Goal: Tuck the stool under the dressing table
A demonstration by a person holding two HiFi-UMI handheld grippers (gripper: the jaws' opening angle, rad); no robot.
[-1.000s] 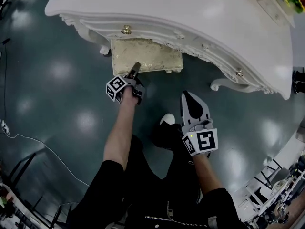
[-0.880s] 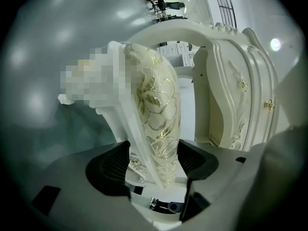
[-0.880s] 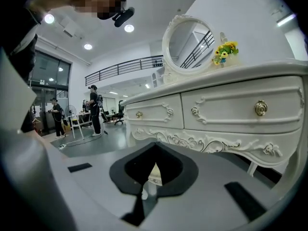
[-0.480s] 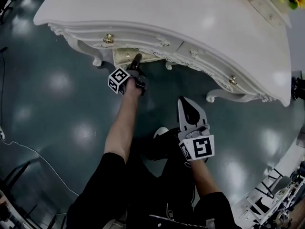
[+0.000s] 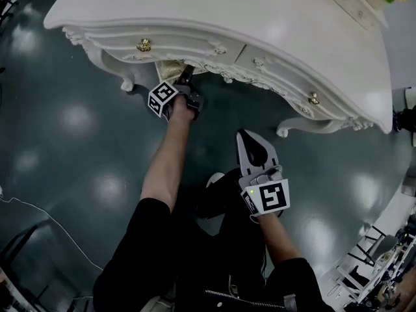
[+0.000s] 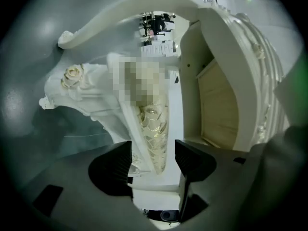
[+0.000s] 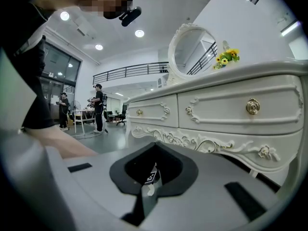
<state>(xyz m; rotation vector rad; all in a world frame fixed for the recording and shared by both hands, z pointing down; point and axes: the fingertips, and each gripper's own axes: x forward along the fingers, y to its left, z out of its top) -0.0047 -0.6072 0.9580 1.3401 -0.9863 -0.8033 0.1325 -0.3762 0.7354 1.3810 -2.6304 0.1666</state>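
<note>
My left tongs (image 6: 153, 153) have just been narrowing but the jaws are well apart. They straddle the gold-cushioned seat edge of the stool (image 6: 155, 124): the left pad meets its white frame, and a gap shows at the right pad. My right tongs (image 7: 155, 146) are pressed together and empty, facing the drawers (image 7: 240, 107). The stool sits almost wholly under the dressing table (image 5: 227, 18), beside the front leg (image 5: 117, 77) at its left corner. The glossy dark teal floor (image 5: 65, 142) lies open to my left.

Right tool (image 7: 155, 147), jaws together, empty, before the dressing table (image 7: 211, 129) with gold-knobbed drawers (image 7: 240, 107)
</note>
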